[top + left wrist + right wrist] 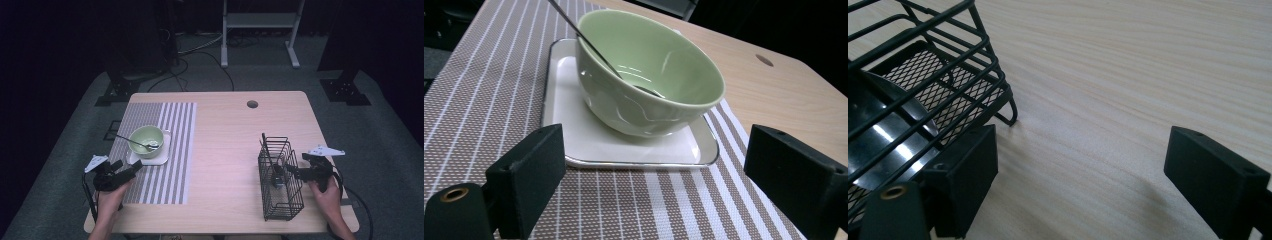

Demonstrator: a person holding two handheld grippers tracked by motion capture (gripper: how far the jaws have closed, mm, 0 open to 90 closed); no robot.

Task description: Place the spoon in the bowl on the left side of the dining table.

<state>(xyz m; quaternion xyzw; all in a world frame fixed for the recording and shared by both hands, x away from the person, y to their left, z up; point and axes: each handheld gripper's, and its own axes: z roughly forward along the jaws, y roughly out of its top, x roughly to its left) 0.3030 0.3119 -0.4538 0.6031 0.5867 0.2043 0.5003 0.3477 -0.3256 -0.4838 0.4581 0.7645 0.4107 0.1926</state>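
Observation:
A pale green bowl (147, 140) (649, 75) with a metal spoon (131, 140) (589, 42) leaning in it stands on a white square plate (161, 157) (589, 145), on a striped placemat (170, 150) (484, 100). My left gripper (134, 168) (659, 185) is open just in front of the plate, nothing between its jaws. A black wire basket (279, 177) (928, 95) stands at the right, with a dark shiny object (276, 176) (883, 145) inside. My right gripper (295, 172) (1083, 185) is open beside the basket's right side, one jaw close to the wire.
The wooden table (225, 145) has a cable hole (252, 104) (764, 60) near its far edge. Bare tabletop lies between the placemat and the basket. A white metal stand (260, 30) and dark equipment bases sit on the floor beyond.

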